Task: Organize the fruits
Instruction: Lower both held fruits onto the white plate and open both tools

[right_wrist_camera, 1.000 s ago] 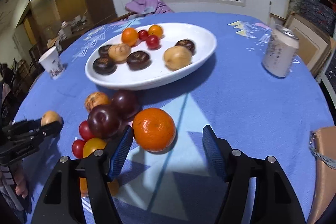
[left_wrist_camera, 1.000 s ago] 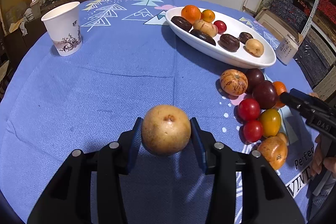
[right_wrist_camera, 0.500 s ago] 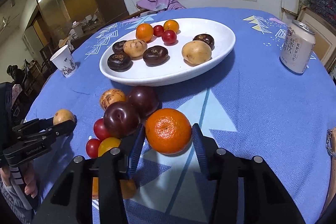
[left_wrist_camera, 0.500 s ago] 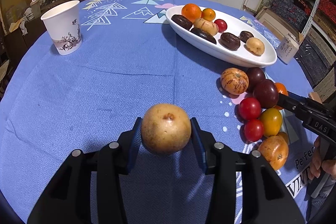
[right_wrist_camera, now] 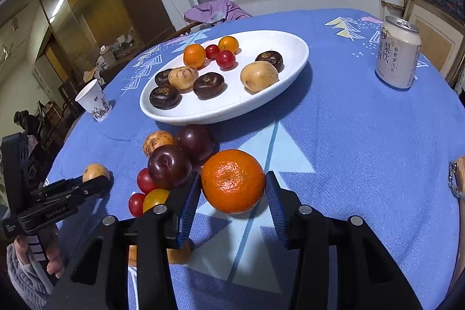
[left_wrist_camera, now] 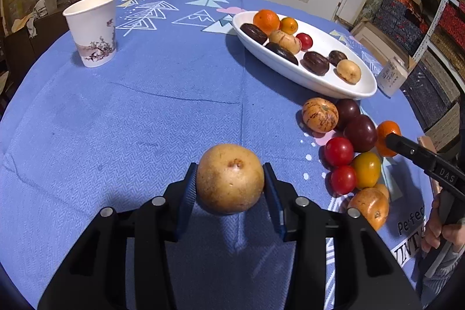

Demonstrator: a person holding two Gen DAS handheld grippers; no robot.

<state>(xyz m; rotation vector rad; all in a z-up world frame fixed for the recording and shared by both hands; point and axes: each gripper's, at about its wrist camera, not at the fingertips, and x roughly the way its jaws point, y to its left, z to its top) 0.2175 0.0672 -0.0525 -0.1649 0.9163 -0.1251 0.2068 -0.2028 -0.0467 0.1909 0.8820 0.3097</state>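
Note:
My left gripper [left_wrist_camera: 229, 185] is shut on a tan pear [left_wrist_camera: 229, 179] and holds it above the blue tablecloth. My right gripper [right_wrist_camera: 232, 188] is shut on a large orange [right_wrist_camera: 232, 180] beside a cluster of loose fruit: two dark plums [right_wrist_camera: 170, 166], a striped melon [right_wrist_camera: 158, 142], red tomatoes [right_wrist_camera: 145, 179] and a yellow tomato [right_wrist_camera: 155, 198]. A white oval plate [right_wrist_camera: 261, 103] beyond holds several fruits. The left gripper [right_wrist_camera: 96, 180] with the pear [right_wrist_camera: 96, 171] also shows in the right wrist view. The right gripper's fingers [left_wrist_camera: 407, 148] and the orange [left_wrist_camera: 388, 132] show in the left wrist view.
A paper cup [left_wrist_camera: 91, 29] stands at the far left of the round table. A drink can [right_wrist_camera: 396, 55] stands at the right, beyond the plate. A purple cloth [right_wrist_camera: 216, 10] hangs on a chair behind. Shelves [left_wrist_camera: 430, 2] line the right wall.
My right gripper has closed on the orange, which was loose between open fingers a second ago, and raised it slightly. My left gripper still holds the pear, lifted a little.

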